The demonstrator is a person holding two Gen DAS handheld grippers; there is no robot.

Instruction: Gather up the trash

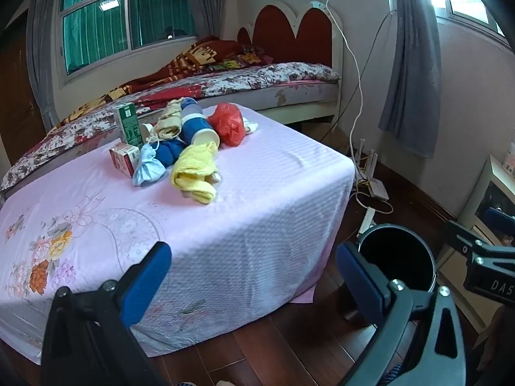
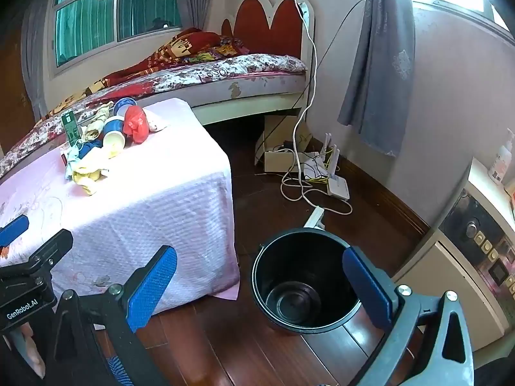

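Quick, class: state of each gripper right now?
Left gripper: open, holding nothing.
Right gripper: open, holding nothing.

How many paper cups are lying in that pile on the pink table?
2. One blue paper cup lies on its side, mouth towards the camera, beside the red bag. A second blue cup lies just behind it. More may be hidden under the cloths.

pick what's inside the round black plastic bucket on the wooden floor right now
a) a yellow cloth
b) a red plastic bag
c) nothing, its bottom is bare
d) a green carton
c: the right wrist view looks straight into the round black plastic bucket and shows its bare bottom, while the red plastic bag, yellow cloth and green carton all sit on the pink-covered table.
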